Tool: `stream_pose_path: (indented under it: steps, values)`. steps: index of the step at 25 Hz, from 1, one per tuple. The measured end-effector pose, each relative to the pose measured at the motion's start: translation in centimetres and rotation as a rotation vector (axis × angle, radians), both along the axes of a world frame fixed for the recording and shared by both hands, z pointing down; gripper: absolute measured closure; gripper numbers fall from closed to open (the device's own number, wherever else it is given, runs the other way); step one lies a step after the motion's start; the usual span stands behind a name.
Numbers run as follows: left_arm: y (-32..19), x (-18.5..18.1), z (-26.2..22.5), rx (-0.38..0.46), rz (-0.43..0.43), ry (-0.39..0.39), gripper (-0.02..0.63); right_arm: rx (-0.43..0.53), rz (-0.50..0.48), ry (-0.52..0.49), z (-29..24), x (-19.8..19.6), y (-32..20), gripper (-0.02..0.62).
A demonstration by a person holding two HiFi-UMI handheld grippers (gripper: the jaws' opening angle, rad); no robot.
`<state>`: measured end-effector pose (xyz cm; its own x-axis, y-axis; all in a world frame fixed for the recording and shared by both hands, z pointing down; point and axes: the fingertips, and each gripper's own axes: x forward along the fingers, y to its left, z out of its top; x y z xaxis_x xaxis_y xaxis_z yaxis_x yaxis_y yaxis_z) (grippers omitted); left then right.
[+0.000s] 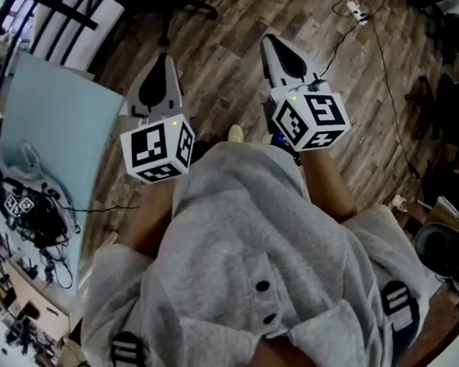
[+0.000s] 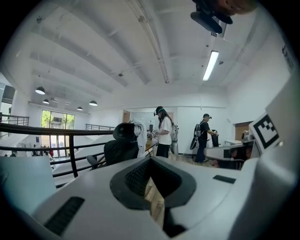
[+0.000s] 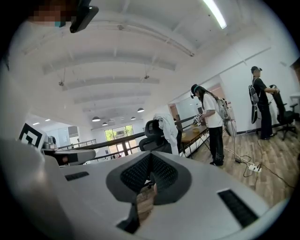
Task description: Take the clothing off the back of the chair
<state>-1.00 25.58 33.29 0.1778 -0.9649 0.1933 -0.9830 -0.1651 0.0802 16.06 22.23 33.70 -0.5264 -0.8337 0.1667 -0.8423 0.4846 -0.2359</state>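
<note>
The left claw (image 2: 151, 161) is closed: its dark ribbed pads meet at the tips. Nothing sits between them, and only a sliver of wood floor (image 1: 213, 54) shows through the slot beneath. The right claw (image 3: 152, 157) is closed the same way, pads together and empty. In the head view both claws are held side by side in front of the person, tips pointing away over the floor and touching nothing.

The clothing (image 2: 139, 132) is well away from both claws, across the room. It is a pale, whitish garment draped over the top of the back of a black chair (image 2: 118, 148), hanging down one side in loose folds while the dark headrest stays bare beside it. In the left claw's view a black railing (image 2: 51, 131) runs at the left, then comes the chair with the clothing, then a standing person (image 2: 164, 136) just to the right. In the right claw's view the chair stands by a wooden tabletop (image 3: 194, 133).
</note>
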Motion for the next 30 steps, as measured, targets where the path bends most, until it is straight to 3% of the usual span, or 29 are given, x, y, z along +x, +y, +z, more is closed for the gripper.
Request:
stream_pose_path:
  steps: [30]
  values:
    - [-1.2,1.6,-2.0,0.066,0.004,-0.021,0.597,0.082,-0.080,0.005,-1.7,-0.6,-0.7,0.583]
